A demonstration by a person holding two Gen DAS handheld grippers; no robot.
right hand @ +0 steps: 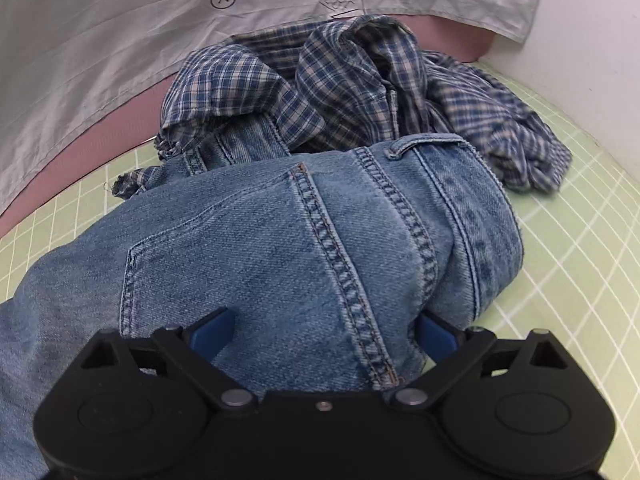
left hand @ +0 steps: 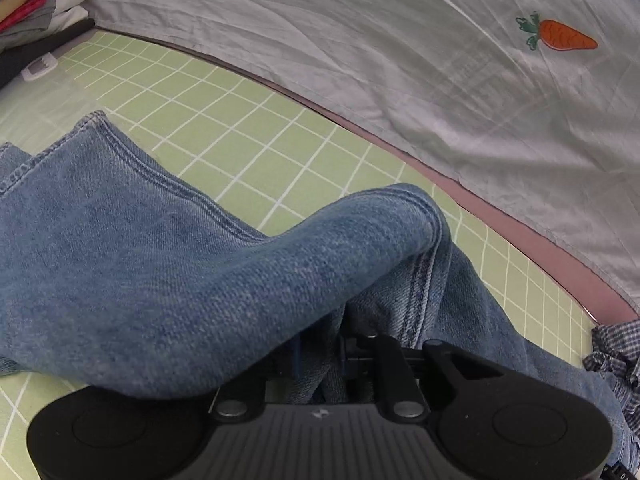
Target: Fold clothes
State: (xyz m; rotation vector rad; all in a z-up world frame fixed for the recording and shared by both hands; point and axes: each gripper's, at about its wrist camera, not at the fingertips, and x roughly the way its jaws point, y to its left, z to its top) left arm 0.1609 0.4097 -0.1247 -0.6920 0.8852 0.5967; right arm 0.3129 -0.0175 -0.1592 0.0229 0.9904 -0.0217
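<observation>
Your left gripper point(left hand: 320, 360) has a matte black body with a ribbed grey centre plate carrying a small white mark, two round black discs and two silver pivot pins. Your right gripper point(right hand: 320, 334) is the same black build, with blue pads point(right hand: 210, 334) and a small centre screw.

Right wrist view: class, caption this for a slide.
Right gripper clamps blue jeans before a crumpled plaid shirt.

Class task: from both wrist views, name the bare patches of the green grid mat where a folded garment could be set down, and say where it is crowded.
Free: green mat between the jeans and the grey sheet; and mat right of the jeans. Crowded: the plaid shirt behind the waistband, and the clothes pile at the far corner.
</observation>
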